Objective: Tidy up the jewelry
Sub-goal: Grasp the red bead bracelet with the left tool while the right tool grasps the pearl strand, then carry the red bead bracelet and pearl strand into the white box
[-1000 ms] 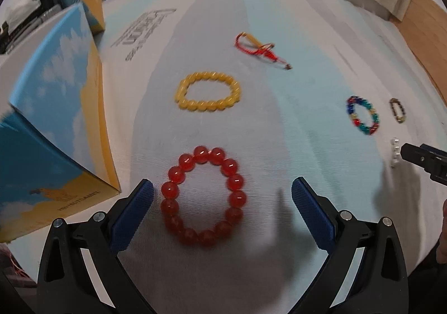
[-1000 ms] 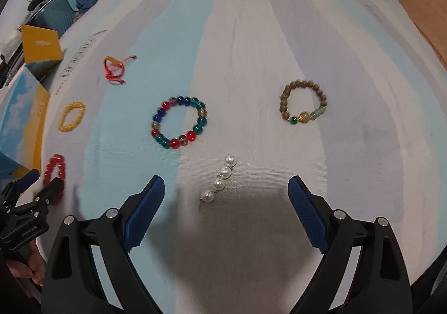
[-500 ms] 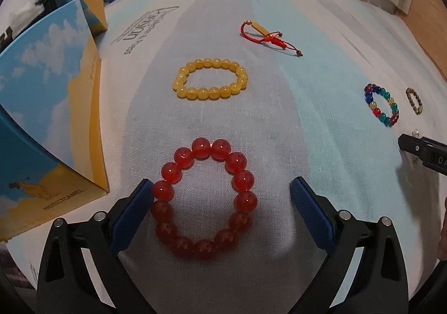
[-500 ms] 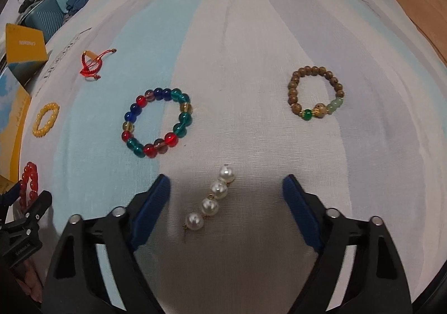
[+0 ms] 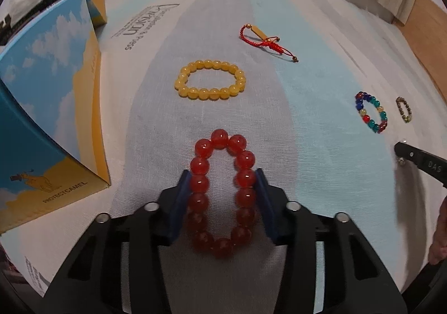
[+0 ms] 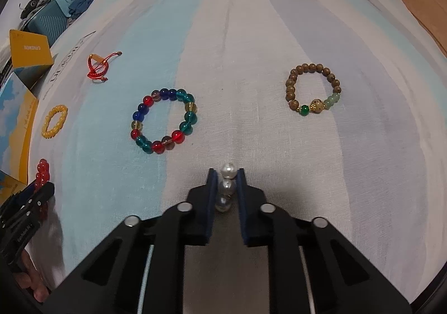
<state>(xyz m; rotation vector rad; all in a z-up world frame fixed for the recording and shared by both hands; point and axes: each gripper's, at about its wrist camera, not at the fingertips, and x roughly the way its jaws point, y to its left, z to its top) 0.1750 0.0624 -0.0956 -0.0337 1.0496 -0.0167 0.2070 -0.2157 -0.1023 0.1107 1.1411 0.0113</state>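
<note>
Both sets of jaws have closed in since a moment ago, so we're mid-grab: left gripper (image 5: 222, 184) pinching the red bracelet (image 5: 222, 196) bottom center, right gripper (image 6: 226, 182) squeezing the pearl strand (image 6: 226, 188), lift next probably.

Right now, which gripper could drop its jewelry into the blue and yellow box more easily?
Probably left. The left gripper, pinching the red bracelet, sits right beside the box; the right gripper, holding the pearls, is farther away.
</note>
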